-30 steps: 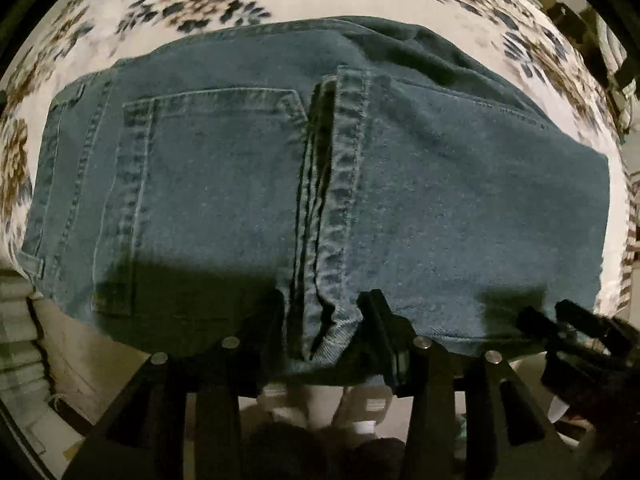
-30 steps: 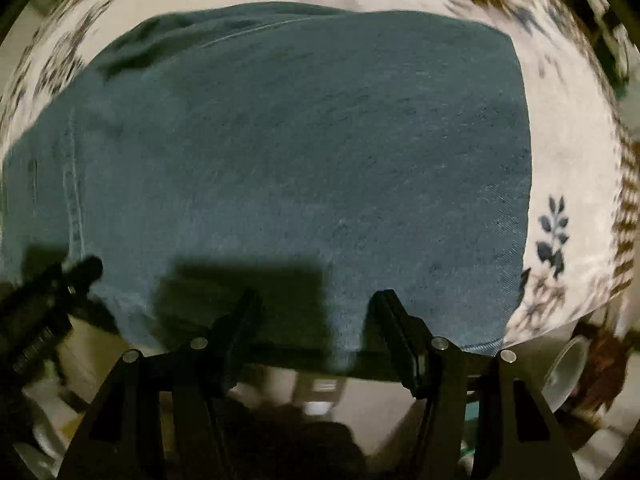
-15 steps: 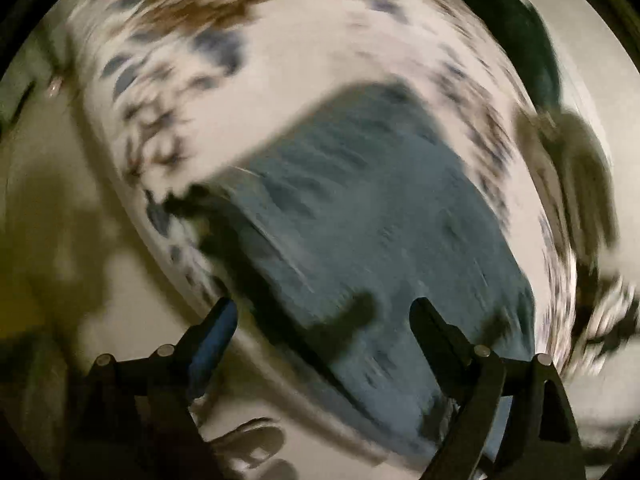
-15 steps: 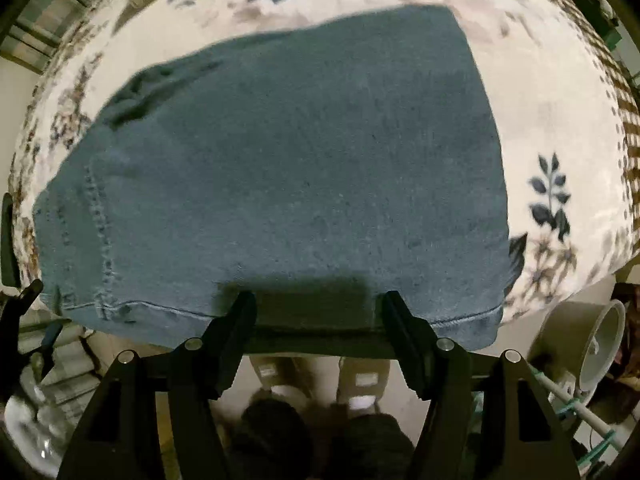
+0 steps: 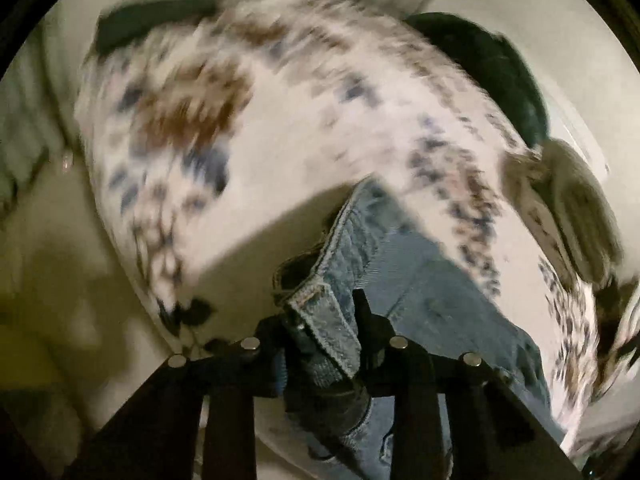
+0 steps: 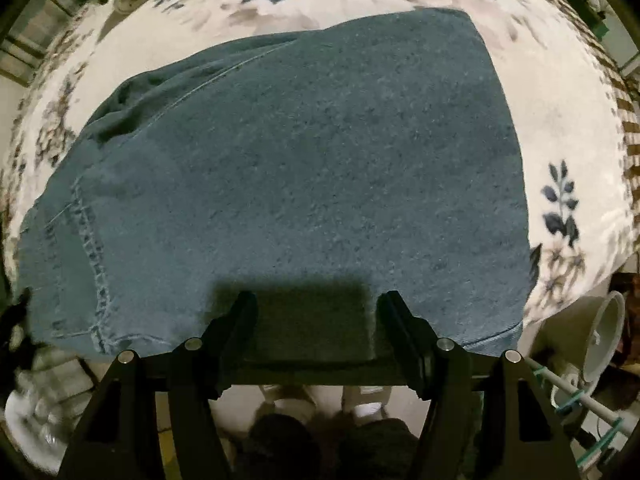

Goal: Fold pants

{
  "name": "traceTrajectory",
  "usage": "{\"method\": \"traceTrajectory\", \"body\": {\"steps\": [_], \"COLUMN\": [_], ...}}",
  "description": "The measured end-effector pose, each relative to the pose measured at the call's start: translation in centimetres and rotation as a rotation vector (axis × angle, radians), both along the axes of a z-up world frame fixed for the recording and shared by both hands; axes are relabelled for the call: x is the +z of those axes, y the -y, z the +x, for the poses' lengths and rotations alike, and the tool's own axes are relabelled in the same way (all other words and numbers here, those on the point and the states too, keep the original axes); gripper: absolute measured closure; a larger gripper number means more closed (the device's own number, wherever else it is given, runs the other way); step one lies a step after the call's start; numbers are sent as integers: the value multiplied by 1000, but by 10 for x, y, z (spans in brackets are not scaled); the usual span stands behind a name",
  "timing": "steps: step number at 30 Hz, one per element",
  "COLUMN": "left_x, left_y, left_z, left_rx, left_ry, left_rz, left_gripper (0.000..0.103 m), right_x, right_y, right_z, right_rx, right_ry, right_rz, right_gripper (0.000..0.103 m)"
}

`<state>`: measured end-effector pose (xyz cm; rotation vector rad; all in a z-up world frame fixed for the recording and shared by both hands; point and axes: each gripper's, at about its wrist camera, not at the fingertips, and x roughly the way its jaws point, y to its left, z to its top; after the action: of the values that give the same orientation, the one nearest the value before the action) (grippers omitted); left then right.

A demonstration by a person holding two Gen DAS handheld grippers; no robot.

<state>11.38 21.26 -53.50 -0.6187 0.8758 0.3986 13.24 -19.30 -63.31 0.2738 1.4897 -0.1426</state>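
The blue denim pants [image 6: 304,184] lie folded flat on a floral-covered table [image 6: 568,128], filling most of the right wrist view. My right gripper [image 6: 318,308] is open and empty, its fingers just above the near edge of the pants. My left gripper [image 5: 320,320] is shut on a seamed, stitched edge of the pants [image 5: 332,320]; the denim [image 5: 432,296] trails off to the right over the floral cloth [image 5: 304,128]. The left view is blurred by motion.
A white bucket [image 6: 600,336] and a rod stand below the table's right edge. A dark bundle [image 5: 500,76] lies at the far side of the table. The person's shoes [image 6: 296,404] show below the table edge.
My left gripper swung away to the end of the pants and closed on the seamed edge. My right gripper stayed open and pulled back slightly.
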Motion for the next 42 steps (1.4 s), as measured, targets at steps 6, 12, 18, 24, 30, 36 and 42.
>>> {"method": "traceTrajectory", "body": {"steps": [6, 12, 18, 24, 30, 36, 42], "left_x": [76, 129, 159, 152, 110, 61, 40], "left_y": [63, 137, 228, 320, 401, 470, 487], "left_z": [12, 16, 13, 11, 11, 0, 5], "left_rx": [-189, -373, -570, -757, -901, -1021, -1120], "left_ry": [115, 215, 278, 287, 216, 101, -47], "left_rz": [197, 308, 336, 255, 227, 258, 170], "left_gripper": [80, 81, 82, 82, 82, 80, 40], "right_x": [11, 35, 56, 54, 39, 24, 16], "right_y": [-10, -8, 47, 134, 213, 265, 305], "right_z": [27, 33, 18, -16, -46, -78, -95], "right_rx": [10, 42, -45, -196, -356, -462, -519], "right_ry": [1, 51, 73, 50, 24, 8, 48], "right_rz": [-153, -171, -117, -110, -106, -101, -4], "right_gripper": [11, 7, 7, 7, 7, 7, 7]}}
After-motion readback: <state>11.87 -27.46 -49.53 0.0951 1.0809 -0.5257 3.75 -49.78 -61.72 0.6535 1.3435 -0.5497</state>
